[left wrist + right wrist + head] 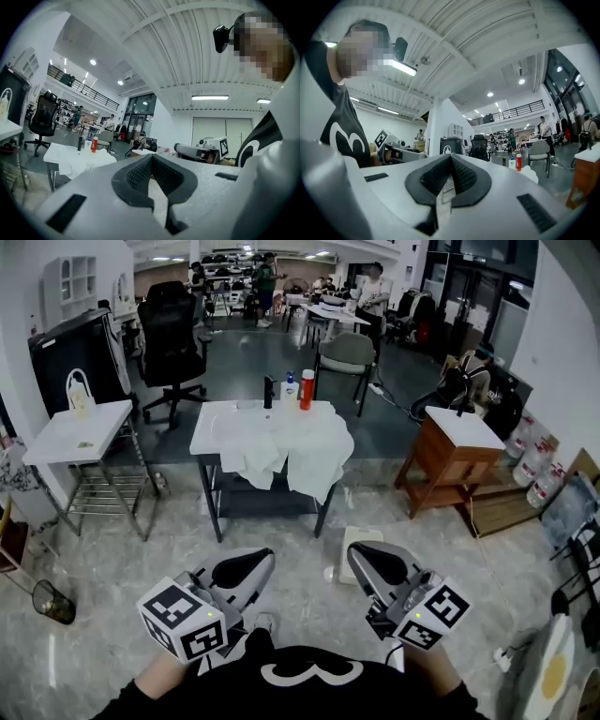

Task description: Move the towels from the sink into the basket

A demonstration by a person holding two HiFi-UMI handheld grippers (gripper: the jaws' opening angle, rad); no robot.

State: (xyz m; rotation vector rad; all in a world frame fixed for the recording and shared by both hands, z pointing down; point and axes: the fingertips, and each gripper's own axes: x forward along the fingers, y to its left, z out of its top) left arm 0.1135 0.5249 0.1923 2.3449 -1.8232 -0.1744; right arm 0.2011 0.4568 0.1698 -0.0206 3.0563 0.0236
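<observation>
White towels (286,448) are lying heaped over the table (208,432) and spilling down its front edge, well apart from both tools. They are looking soft, light and limp, so pinching a bunched fold near the top is advisable. Both the left hand-held gripper (246,570) and the right hand-held gripper (375,565) are sitting closed and empty. Cloth is covering the sink; no basket is showing with certainty.

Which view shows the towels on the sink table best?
The head view: the white towels lie in full sight, draped over the front edge of the sink table. The left gripper view shows them small and side-on at its left; the right gripper view catches only a small white corner at its right.
</observation>
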